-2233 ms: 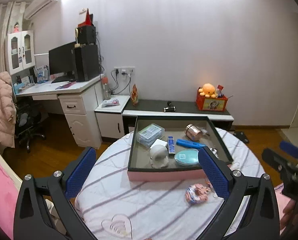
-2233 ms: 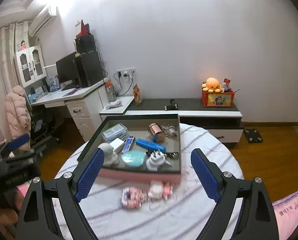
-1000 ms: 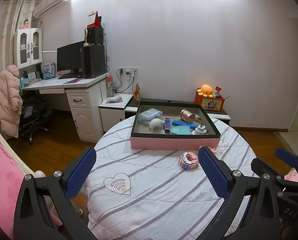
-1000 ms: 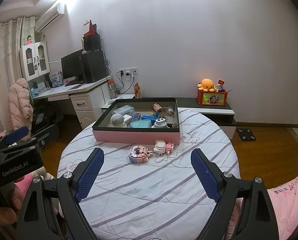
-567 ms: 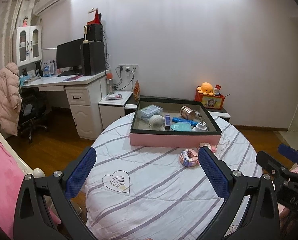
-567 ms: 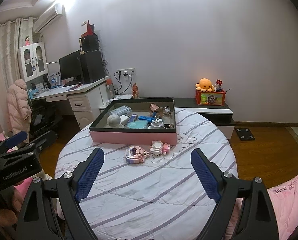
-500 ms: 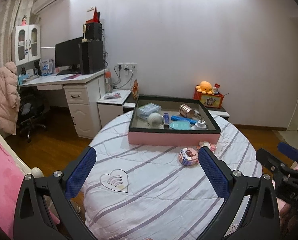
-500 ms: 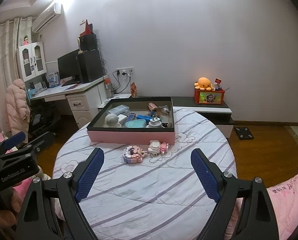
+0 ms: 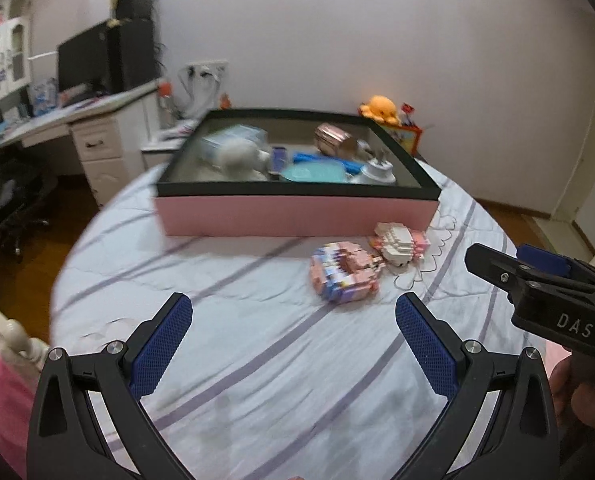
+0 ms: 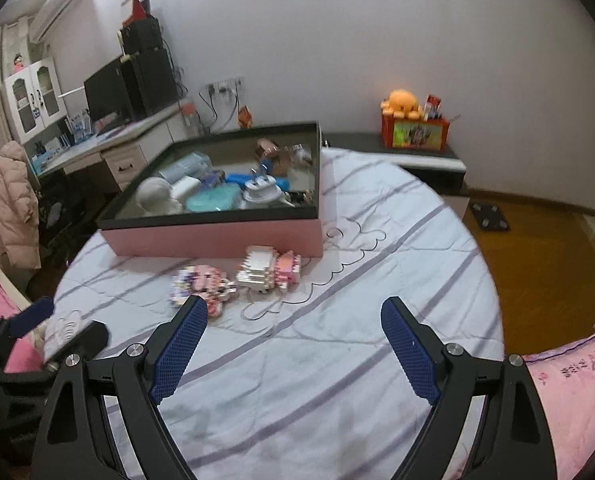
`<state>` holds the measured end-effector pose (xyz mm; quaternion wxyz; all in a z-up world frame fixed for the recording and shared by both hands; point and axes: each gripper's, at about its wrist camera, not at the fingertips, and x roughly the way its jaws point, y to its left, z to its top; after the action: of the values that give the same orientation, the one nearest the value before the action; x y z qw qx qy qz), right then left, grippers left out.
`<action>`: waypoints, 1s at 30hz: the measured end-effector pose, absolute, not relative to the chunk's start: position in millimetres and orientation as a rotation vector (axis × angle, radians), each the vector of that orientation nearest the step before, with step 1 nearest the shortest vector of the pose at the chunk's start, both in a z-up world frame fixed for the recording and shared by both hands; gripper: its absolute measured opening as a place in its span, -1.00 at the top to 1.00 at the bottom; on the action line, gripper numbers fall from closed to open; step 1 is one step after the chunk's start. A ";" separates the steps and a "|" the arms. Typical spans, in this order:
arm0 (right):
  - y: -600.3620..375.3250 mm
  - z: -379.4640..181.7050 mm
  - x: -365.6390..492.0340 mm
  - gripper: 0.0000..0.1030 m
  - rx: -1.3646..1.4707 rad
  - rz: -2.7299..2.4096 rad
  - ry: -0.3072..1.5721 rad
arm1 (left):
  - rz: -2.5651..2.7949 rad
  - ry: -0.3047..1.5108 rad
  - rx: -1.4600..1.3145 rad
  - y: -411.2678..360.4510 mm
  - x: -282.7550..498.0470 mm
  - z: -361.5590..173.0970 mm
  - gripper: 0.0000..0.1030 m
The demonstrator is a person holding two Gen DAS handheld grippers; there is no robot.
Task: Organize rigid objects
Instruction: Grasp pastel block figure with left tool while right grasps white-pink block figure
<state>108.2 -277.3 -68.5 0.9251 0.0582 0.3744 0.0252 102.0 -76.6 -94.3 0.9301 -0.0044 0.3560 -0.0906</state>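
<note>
Two small building-block figures lie on the striped round table in front of a pink box. The pink and blue figure (image 9: 343, 272) (image 10: 201, 282) is the nearer one; the white and pink figure (image 9: 399, 240) (image 10: 267, 268) lies right of it, close to the box wall. The pink box (image 9: 297, 214) (image 10: 217, 238) holds several small items, among them a teal case (image 9: 311, 172) and a white plug (image 10: 261, 190). My left gripper (image 9: 293, 320) is open and empty above the cloth, short of the figures. My right gripper (image 10: 293, 320) is open and empty too.
The table (image 9: 257, 360) drops off at its round edge to wood floor on both sides. A white desk with a monitor (image 10: 109, 100) stands at the back left, a low cabinet with an orange plush (image 10: 403, 106) at the back right. Pink bedding (image 10: 569, 392) lies at the right.
Both grippers have come down and forward toward the table, so the box and the two block figures now look larger and closer. Both stay open and empty.
</note>
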 end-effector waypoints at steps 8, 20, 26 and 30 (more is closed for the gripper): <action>-301.1 -82.7 135.1 -0.74 0.167 0.024 0.803 | -0.207 0.843 0.024 -109.4 162.2 -128.7 -1.00; -269.1 -107.5 182.7 -0.74 0.174 0.107 0.887 | -0.210 0.889 -0.016 -83.4 178.7 -135.7 -0.11; -253.9 -124.3 198.3 -0.74 0.134 0.063 0.914 | -0.226 0.891 -0.006 -80.8 181.7 -136.2 -0.18; -252.0 -123.8 198.6 -0.62 0.118 0.058 0.903 | -0.229 0.893 0.019 -86.3 187.3 -138.0 -0.20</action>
<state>198.6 -252.0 -123.8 0.8977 0.0570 0.4360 0.0279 187.3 -86.3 -138.0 0.8956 0.0091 0.4308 -0.1104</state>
